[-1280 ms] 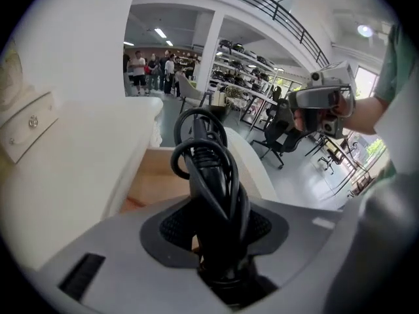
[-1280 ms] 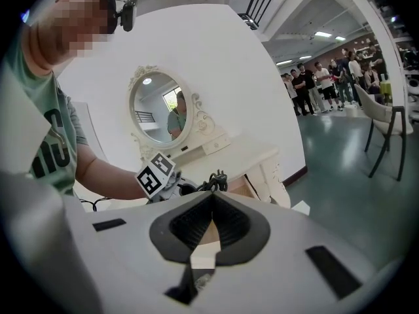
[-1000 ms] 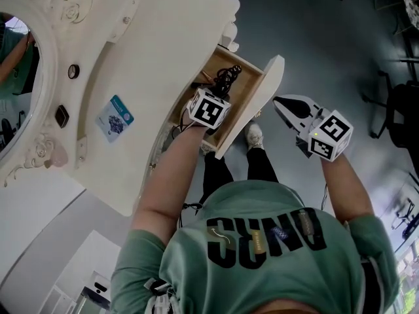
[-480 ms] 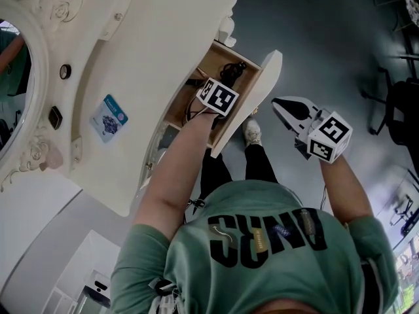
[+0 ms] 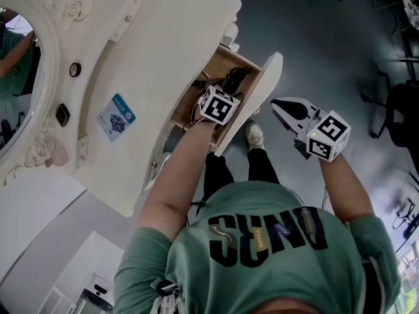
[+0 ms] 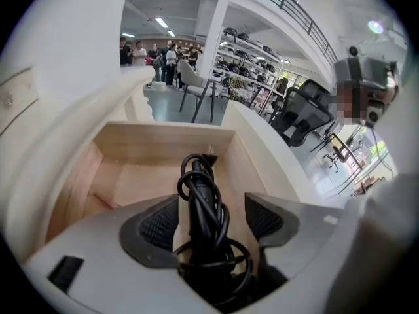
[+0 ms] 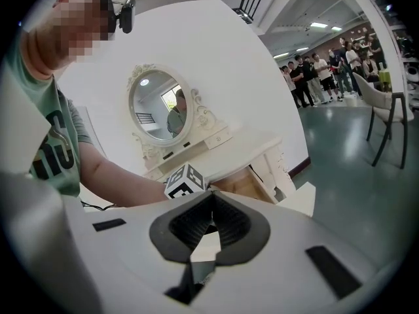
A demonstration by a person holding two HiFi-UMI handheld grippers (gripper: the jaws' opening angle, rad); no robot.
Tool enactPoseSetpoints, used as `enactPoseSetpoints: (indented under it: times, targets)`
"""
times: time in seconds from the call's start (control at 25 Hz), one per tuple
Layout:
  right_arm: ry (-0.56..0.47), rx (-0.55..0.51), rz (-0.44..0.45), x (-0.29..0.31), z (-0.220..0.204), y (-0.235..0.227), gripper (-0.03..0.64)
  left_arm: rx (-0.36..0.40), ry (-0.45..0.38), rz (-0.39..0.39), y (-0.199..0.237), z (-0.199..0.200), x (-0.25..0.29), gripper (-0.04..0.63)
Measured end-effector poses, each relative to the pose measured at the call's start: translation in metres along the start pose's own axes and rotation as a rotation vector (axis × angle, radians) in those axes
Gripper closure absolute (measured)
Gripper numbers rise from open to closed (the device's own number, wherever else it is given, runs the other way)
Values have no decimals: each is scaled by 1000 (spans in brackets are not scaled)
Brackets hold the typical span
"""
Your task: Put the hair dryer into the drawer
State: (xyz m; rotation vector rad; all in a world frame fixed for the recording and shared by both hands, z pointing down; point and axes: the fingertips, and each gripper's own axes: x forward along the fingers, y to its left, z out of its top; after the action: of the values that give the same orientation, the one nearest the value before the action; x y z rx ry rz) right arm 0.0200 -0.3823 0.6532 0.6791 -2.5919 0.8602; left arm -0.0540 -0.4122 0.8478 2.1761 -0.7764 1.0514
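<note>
Could easily hook the looped cord (image 6: 204, 175) backing out the left claw (image 6: 213, 205), opening around the hair dryer (image 6: 186, 231) in the drawer (image 6: 163, 139), with the right claw (image 7: 212, 201) clenched empty.

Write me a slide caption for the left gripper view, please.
Left gripper jaws opening, hair dryer between them, over the open drawer.
</note>
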Motion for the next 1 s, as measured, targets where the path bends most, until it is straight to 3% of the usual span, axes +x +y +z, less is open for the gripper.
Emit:
enactPoseSetpoints:
  times: [0.2, 0.6, 0.8, 1.0]
  targets:
    - [-9, -21, 3, 0, 12, 16, 621, -21, -144, 51, 2, 22, -62, 288]
    - [-29, -66, -12, -16, 56, 52, 621, -138, -528, 39, -20, 43, -255, 291]
    - [-53, -112, -5, -23, 84, 82, 621, -157, -695, 51, -28, 44, -344, 389]
    - [-85, -167, 8, -28, 115, 111, 621, -79, -834, 28, -53, 42, -417, 464]
